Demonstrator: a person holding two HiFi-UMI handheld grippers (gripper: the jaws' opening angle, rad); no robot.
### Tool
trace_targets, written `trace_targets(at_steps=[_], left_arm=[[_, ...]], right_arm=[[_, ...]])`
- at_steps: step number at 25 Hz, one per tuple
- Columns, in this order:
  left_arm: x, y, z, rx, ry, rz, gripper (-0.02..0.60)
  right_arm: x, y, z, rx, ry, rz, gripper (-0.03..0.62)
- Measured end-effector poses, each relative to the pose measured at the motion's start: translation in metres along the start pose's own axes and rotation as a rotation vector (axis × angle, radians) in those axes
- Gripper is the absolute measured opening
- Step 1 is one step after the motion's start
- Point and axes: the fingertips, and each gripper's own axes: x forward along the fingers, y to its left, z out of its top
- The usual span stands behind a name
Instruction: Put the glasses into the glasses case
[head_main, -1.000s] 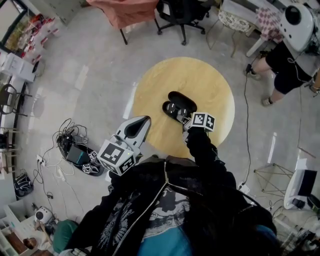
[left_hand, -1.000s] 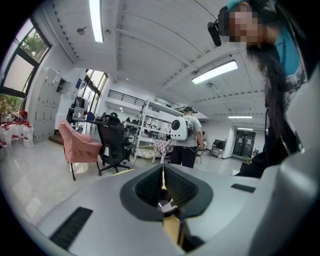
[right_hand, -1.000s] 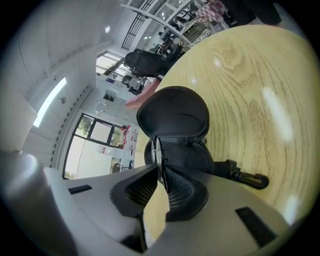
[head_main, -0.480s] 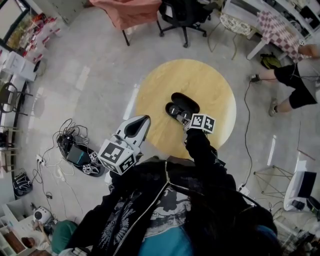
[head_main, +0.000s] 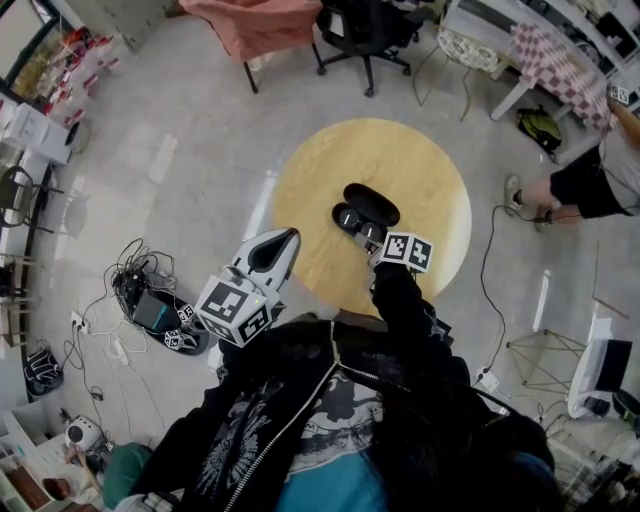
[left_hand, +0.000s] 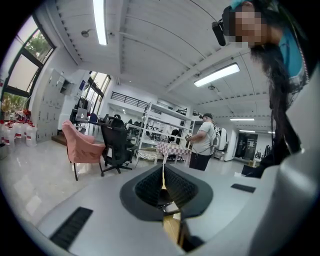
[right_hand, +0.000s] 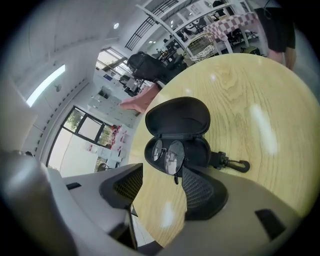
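A black glasses case (head_main: 368, 205) lies open on the round wooden table (head_main: 420, 160), its lid (right_hand: 177, 117) folded back. The glasses (right_hand: 167, 152) lie in the lower half of the case, lenses up, with one temple tip poking over the near rim; in the head view the glasses (head_main: 352, 221) sit just ahead of my right gripper (head_main: 373, 240). In the right gripper view my right gripper (right_hand: 159, 176) points down at the case, its jaws opening wide, with nothing pressed between the pads. My left gripper (head_main: 284, 241) hangs off the table's left edge, jaws together and empty.
A black clip (right_hand: 235, 164) hangs from the case's right side. Round the table stand an office chair (head_main: 365, 25), a pink-draped chair (head_main: 250, 20) and a cable heap (head_main: 150, 300) on the floor. A person (head_main: 590, 180) walks at the far right.
My right gripper has drawn back very slightly from the case. The left gripper has stayed where it was. The person at the far right has moved on.
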Motion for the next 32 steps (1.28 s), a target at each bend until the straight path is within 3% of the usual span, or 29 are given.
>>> trace_targets(at_steps=[12, 17, 23, 26, 32], left_arm=[[-0.005, -0.01, -0.001, 0.013, -0.002, -0.044, 0.014], [-0.012, -0.013, -0.001, 0.018, -0.005, -0.058, 0.014], [-0.023, -0.018, -0.004, 0.022, -0.006, -0.078, 0.014], [-0.03, -0.019, -0.005, 0.026, -0.008, -0.089, 0.014], [-0.044, -0.029, -0.01, 0.03, -0.001, -0.135, 0.014]], right_arm=[[-0.024, 0.007, 0.004, 0.019, -0.077, 0.034, 0.229], [-0.039, 0.033, 0.005, 0.005, -0.116, 0.119, 0.229], [-0.065, 0.077, 0.003, -0.074, -0.177, 0.237, 0.215], [-0.082, 0.101, 0.0, -0.136, -0.218, 0.276, 0.178], [-0.121, 0.151, -0.017, -0.281, -0.284, 0.359, 0.163]])
